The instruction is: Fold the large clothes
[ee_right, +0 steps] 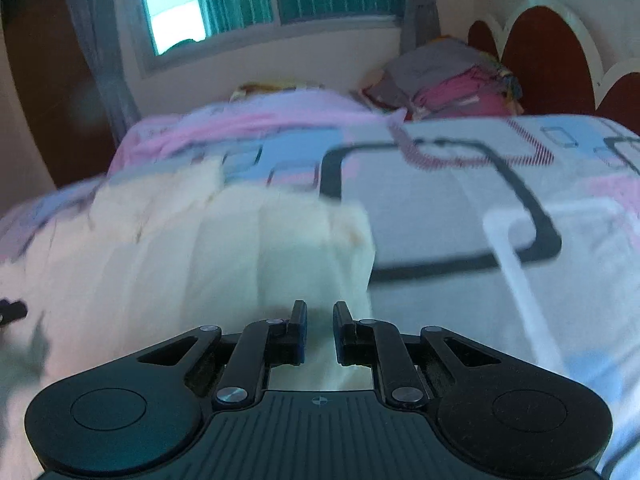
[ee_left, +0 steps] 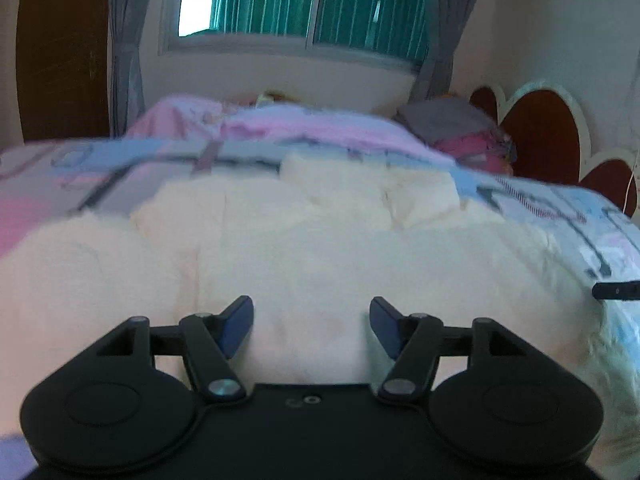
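Left gripper [ee_left: 311,326] gapes over the cream garment [ee_left: 288,248]; right gripper [ee_right: 320,330] pinches its edge

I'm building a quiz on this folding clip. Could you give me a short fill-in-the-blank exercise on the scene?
1. The cream garment lies on a ____.
2. The left tool has its jaws ____.
3. Cream cloth sits between the narrow jaws of the ____ tool.
4. Folded clothes are stacked near the ____ headboard.

Answers: bed; open; right; red
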{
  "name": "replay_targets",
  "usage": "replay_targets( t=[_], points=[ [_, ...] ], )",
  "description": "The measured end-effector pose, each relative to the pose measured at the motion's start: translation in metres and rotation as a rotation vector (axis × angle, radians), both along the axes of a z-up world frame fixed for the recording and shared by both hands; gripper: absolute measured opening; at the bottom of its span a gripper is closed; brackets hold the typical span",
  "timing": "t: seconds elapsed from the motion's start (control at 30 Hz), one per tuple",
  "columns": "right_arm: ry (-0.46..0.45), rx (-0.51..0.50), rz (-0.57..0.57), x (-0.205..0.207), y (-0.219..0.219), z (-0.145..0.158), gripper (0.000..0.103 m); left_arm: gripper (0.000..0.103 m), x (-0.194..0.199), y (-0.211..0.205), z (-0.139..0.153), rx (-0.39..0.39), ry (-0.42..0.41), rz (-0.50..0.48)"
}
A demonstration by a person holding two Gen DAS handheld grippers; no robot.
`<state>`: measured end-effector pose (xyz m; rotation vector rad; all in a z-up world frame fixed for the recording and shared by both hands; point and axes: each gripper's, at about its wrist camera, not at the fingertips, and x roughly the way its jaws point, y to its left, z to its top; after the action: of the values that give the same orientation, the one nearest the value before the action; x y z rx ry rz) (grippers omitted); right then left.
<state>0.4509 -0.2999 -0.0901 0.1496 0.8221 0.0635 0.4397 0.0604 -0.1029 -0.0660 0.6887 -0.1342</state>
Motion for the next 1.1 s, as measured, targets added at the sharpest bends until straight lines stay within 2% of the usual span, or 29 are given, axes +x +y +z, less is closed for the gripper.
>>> replay_targets(
  t=[0.03, 0.1, 0.2, 0.27, 0.3, 0.33, 0.37, 0.4, 0.5, 0.53, 0.57, 0.7, 0.77, 0.9, 0.93, 1.1],
  points=[
    [0.038, -0.017, -0.004, 0.003, 0.002, -0.009, 0.013, 0.061, 0.003, -0.002, -0.007, 0.012, 0.033, -0.001],
    [0.045, -0.007, -0.012, 0.007, 0.001, -0.019, 0.013, 0.064, 0.01, -0.007, -0.019, 0.048, 0.059, -0.013],
    [0.043, -0.007, -0.028, 0.003, 0.0, -0.012, 0.013, 0.063, 0.015, -0.009, -0.016, 0.079, 0.073, -0.01],
    [0.012, 0.007, -0.045, -0.011, -0.002, 0.0, 0.014, 0.071, 0.01, -0.005, -0.008, 0.062, 0.058, 0.009],
    [-0.001, 0.012, -0.056, -0.019, -0.003, 0.004, 0.014, 0.084, 0.003, -0.001, -0.004, 0.05, 0.039, 0.021],
    [-0.005, 0.011, -0.073, -0.026, -0.004, 0.008, 0.033, 0.094, -0.004, 0.004, -0.001, 0.048, 0.023, 0.039],
    [-0.016, 0.012, -0.09, -0.035, -0.004, 0.012, 0.077, 0.094, -0.012, 0.008, 0.0, 0.057, 0.015, 0.061],
    [-0.048, 0.016, -0.098, -0.044, -0.005, 0.016, 0.086, 0.094, -0.019, 0.013, 0.002, 0.061, 0.014, 0.075],
    [-0.065, 0.016, -0.094, -0.065, -0.002, 0.025, 0.085, 0.092, -0.045, 0.039, 0.006, 0.055, 0.002, 0.14],
    [-0.065, 0.013, -0.097, -0.07, -0.001, 0.027, 0.078, 0.087, -0.053, 0.05, 0.007, 0.051, 0.0, 0.166],
    [-0.057, 0.018, -0.097, -0.073, 0.0, 0.027, 0.072, 0.085, -0.063, 0.064, 0.007, 0.042, 0.001, 0.203],
    [-0.041, 0.019, -0.091, -0.077, 0.01, 0.027, 0.07, 0.072, -0.104, 0.132, 0.004, -0.036, 0.004, 0.402],
    [-0.031, 0.018, -0.083, -0.076, 0.017, 0.025, 0.07, 0.07, -0.126, 0.168, 0.0, -0.088, 0.005, 0.526],
    [-0.025, 0.008, -0.073, -0.07, 0.033, 0.02, 0.07, 0.067, -0.171, 0.241, -0.01, -0.256, -0.014, 0.777],
    [-0.024, 0.005, -0.07, -0.068, 0.038, 0.02, 0.07, 0.062, -0.179, 0.254, -0.011, -0.279, -0.022, 0.81],
    [-0.03, -0.014, -0.071, -0.059, 0.055, 0.021, 0.07, 0.061, -0.193, 0.302, -0.014, -0.404, -0.083, 0.905]
  ],
)
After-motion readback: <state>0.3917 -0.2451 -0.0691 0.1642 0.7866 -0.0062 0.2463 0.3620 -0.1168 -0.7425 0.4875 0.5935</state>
